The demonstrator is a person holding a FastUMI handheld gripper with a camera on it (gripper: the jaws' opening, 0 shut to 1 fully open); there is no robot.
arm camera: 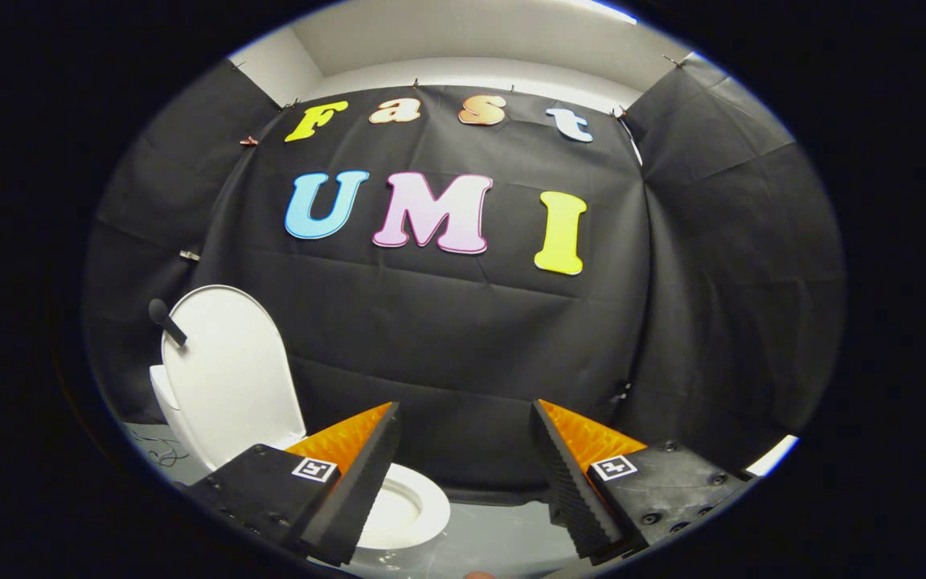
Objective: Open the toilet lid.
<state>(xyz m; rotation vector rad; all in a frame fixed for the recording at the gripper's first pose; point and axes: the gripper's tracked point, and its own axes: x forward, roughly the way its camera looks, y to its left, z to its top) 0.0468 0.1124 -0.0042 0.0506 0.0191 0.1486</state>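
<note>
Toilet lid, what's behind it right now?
The raised toilet lid leans back against the black cloth wall. A dark knobbed handle pokes out at its edge. Any tank behind is covered. The tongs hang open, holding nothing.

The pale grey floor [503,535] carries the white toilet [403,507] and loose cables [159,454] beside it.

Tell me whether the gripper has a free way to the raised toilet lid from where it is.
Probably yes. The gripper is open and holds nothing; the toilet lid stands upright beyond its left finger, off to that side, with nothing between, so it needs to swing left.
</note>
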